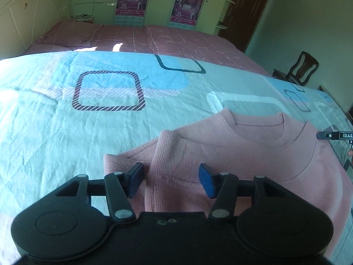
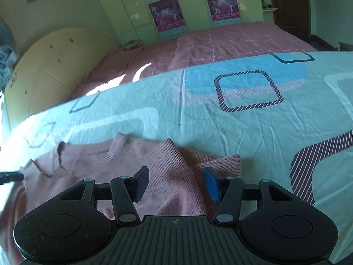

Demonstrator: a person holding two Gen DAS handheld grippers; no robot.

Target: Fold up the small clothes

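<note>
Patterned bedsheet (image 1: 66,132) bears a pink sweater (image 1: 231,154).

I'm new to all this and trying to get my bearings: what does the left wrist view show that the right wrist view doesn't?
Only the left wrist view shows the pink top's round neckline and a dark wooden chair by the wall.

Only the right wrist view shows the big maroon striped band on the sheet and the cream headboard nearly whole.

Both show the pink top lying on the patterned sheet, its sleeves folded in, with an open hand-held gripper, left or right, over a sleeve, plus posters behind the bed.
</note>
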